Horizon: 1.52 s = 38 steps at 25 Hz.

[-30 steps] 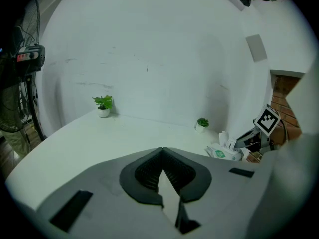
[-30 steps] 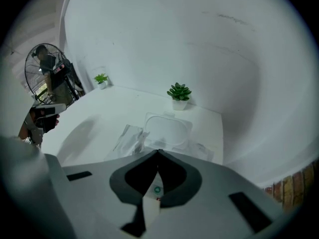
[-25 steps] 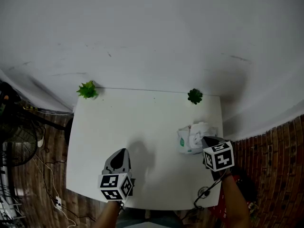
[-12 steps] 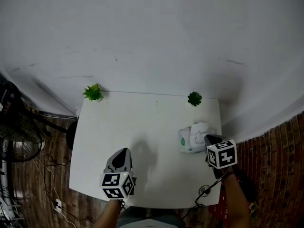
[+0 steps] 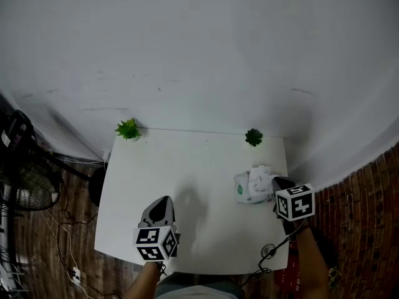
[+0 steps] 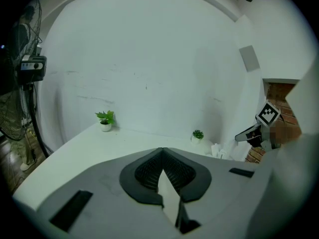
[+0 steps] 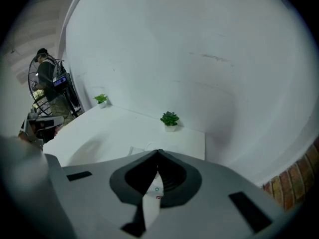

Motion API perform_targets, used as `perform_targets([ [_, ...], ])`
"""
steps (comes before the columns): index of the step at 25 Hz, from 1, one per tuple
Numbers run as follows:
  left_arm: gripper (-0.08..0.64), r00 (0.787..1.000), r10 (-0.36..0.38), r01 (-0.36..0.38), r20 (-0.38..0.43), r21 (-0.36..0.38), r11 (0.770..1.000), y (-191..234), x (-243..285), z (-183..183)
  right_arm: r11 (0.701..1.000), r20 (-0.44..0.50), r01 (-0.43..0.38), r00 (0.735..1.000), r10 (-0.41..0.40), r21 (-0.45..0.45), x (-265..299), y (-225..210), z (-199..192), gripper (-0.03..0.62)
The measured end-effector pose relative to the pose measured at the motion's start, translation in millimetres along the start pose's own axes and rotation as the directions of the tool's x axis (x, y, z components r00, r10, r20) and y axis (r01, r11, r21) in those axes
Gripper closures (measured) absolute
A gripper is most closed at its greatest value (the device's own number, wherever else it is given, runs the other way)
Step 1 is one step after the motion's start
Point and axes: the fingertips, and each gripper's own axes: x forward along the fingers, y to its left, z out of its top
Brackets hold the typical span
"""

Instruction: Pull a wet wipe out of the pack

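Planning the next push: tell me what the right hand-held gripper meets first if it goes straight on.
Most likely the wipe pack: it lies just past the right hand-held gripper, its edge peeking over the closed jaw tips. The dark plant stands farther on. Height above the pack is unclear.

Table top [image 5: 187, 179]: white, smooth, matt. Pack [image 5: 242, 189]: thin soft film, creased, with a faint sheen. Wipe [image 5: 259, 174] on top of it: white, crumpled, cloth-like. Left gripper [image 5: 163, 199] and right gripper [image 5: 274, 180]: grey matt plastic shells. Inner pads [image 6: 147, 171]: black, finely ribbed, rubber-like. Marker cubes [image 5: 154, 243]: matt black-and-white print. Back wall [image 5: 199, 55]: white, matt, a few scuffs. Floor [image 5: 68, 229]: dark wood boards. Side wall [image 5: 368, 210]: rough red brick.
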Motion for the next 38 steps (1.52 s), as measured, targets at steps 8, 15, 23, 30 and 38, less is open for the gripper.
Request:
perform_targets([
  [8, 0.558, 0.999, -0.024, 0.024, 0.040, 0.007, 1.000, -2.7, -4.0, 17.5, 0.999, 0.059, 0.029, 0.998, -0.030, 0.017, -27.6, -2.8, 16.7, 0.590],
  [15, 0.558, 0.994, -0.060, 0.058, 0.092, 0.017, 0.998, -9.1, -3.3, 40.8, 0.998, 0.134, 0.060, 0.989, -0.064, 0.037, -56.1, -3.0, 36.9, 0.591],
  [23, 0.558, 0.984, -0.113, 0.109, 0.141, 0.039, 0.993, -20.9, 1.9, 72.0, 0.993, 0.238, 0.088, 0.966, -0.106, 0.084, -99.9, -6.9, 59.6, 0.589],
  [30, 0.558, 0.971, -0.177, 0.164, 0.159, 0.089, 0.982, -36.4, 12.9, 105.2, 0.972, 0.371, 0.094, 0.913, -0.171, 0.216, -144.7, -11.4, 63.0, 0.591],
  [38, 0.558, 0.949, -0.249, 0.223, 0.191, 0.149, 0.963, -66.0, 20.2, 140.9, 0.896, 0.493, 0.165, 0.787, -0.371, 0.412, -193.1, -24.9, 39.3, 0.589],
])
